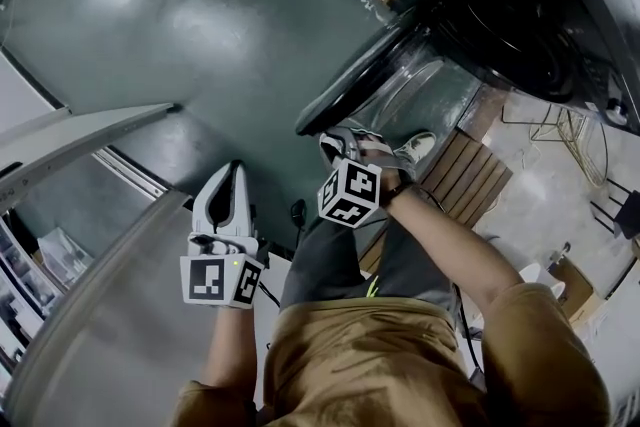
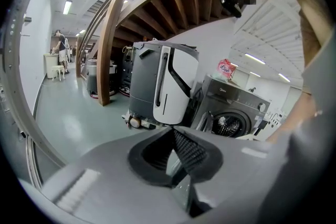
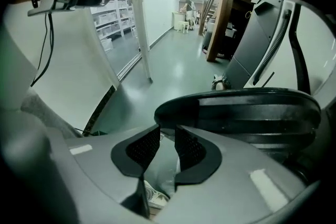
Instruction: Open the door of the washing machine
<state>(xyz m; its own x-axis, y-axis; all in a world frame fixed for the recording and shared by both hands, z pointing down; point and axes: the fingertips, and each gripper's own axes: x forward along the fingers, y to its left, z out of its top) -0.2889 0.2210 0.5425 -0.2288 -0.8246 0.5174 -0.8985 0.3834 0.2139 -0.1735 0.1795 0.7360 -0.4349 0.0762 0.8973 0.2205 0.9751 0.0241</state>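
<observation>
The washing machine (image 1: 520,25) stands at the upper right, dark inside its drum. Its round door (image 1: 345,90) hangs swung out over the floor, a black rim around a bulging glass (image 1: 410,85). My right gripper (image 1: 335,143) points steeply down at the door's outer edge. In the right gripper view the black rim (image 3: 236,107) lies just beyond my right gripper (image 3: 168,128), whose jaws stand a narrow gap apart with nothing between them. My left gripper (image 1: 232,177) is off to the left over bare floor, its fingers together. The left gripper view shows the left gripper (image 2: 173,131) shut and empty, with the machine (image 2: 233,113) far ahead.
A wooden slat platform (image 1: 470,170) lies under the machine, with the person's shoe (image 1: 418,147) at its edge. A grey and white floor-cleaning machine (image 2: 165,86) stands beside the washer. A curved wooden stair (image 2: 110,34) rises behind. A metal rail (image 1: 80,140) runs at the left.
</observation>
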